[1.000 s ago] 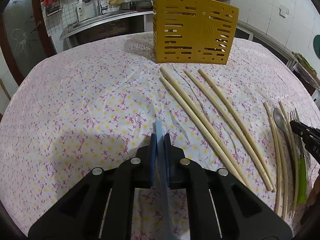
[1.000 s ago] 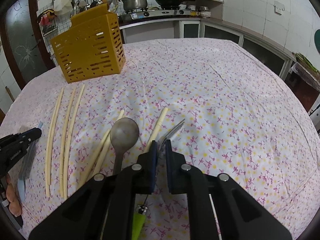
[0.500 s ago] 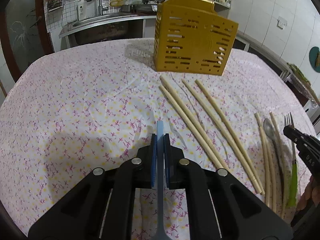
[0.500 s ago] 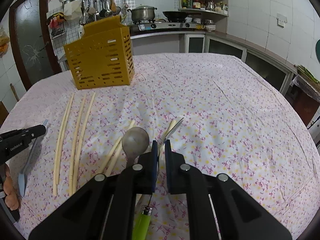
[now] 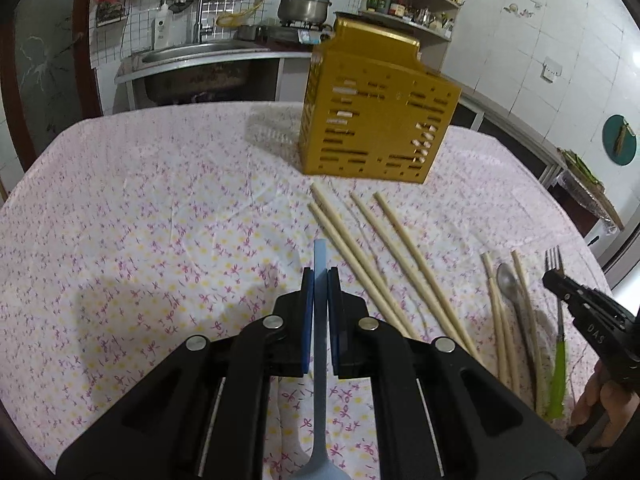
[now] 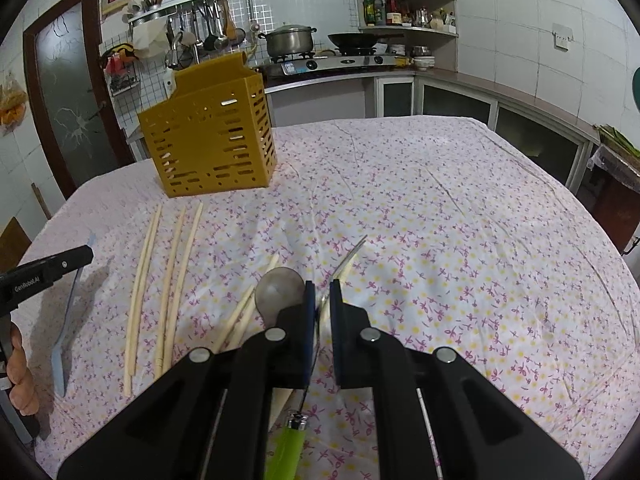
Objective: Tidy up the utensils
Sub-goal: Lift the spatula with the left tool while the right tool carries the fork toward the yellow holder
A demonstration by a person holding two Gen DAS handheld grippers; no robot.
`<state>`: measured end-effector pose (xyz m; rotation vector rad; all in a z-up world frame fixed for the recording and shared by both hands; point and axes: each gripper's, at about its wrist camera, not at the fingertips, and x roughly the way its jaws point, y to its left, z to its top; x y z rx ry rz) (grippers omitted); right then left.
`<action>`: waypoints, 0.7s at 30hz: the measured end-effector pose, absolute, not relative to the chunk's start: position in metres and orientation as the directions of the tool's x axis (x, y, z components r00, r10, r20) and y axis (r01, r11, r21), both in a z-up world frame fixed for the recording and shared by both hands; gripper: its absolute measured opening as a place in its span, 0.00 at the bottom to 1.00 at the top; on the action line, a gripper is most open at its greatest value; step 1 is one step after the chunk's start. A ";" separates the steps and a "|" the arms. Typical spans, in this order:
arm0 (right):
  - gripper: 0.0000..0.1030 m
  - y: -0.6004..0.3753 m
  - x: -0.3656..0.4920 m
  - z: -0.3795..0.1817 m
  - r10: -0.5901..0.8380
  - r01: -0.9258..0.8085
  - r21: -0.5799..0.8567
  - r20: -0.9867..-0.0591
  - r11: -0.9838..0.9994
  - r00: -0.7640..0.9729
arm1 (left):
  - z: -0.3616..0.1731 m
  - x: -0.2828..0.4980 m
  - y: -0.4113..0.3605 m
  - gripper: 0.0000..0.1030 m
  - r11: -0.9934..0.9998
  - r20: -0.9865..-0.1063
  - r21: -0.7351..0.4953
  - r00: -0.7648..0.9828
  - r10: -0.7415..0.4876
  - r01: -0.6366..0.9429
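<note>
My left tool (image 5: 319, 276) is pinching a blue utensil (image 5: 320, 320) by its flat handle, the stem running down between the pads to the bottom of the left view, its head cut off by the frame edge. My right tool (image 6: 322, 292) is pressed together on the fork (image 6: 348, 258), whose tines stick out past the pads toward frame centre and whose green handle (image 6: 286, 448) hangs below the tool at the bottom of the right view. The yellow slotted caddy (image 5: 376, 120) stands upright on the flowered table (image 5: 140, 208), in the upper middle of the left view and the upper left of the right one. Between the caddy and my tools lie four long chopsticks (image 5: 384, 264), side by side on the cloth just right of my left tool. Further right, two more chopsticks (image 5: 498, 320) flank a metal spoon (image 5: 510, 284); in the right view the spoon bowl (image 6: 280, 290) sits just beside my right tool, on its left. A hand (image 5: 600, 400) on the right tool's grip shows at the lower right edge of the left view. Behind the table, along the top of both views, are a sink counter, hanging ladles, a pot (image 6: 290, 40) on a stove and a corner shelf of bottles.
</note>
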<state>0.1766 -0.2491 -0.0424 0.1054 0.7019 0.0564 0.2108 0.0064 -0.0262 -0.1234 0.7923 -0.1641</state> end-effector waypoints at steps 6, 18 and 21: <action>0.06 -0.248 0.171 -0.025 0.091 -0.029 0.110 -0.616 0.993 0.783 | -0.008 0.202 0.010 0.05 0.975 -0.663 -0.191 0.717 -0.215 0.116; 0.03 -0.251 0.163 0.001 0.121 -0.040 0.157 -0.546 0.987 0.829 | 0.020 0.189 0.015 0.05 0.962 -0.594 -0.220 0.760 -0.264 0.163; 0.03 -0.250 0.161 0.006 0.121 -0.044 0.157 -0.528 0.987 0.841 | 0.025 0.186 0.014 0.05 0.960 -0.578 -0.216 0.769 -0.272 0.177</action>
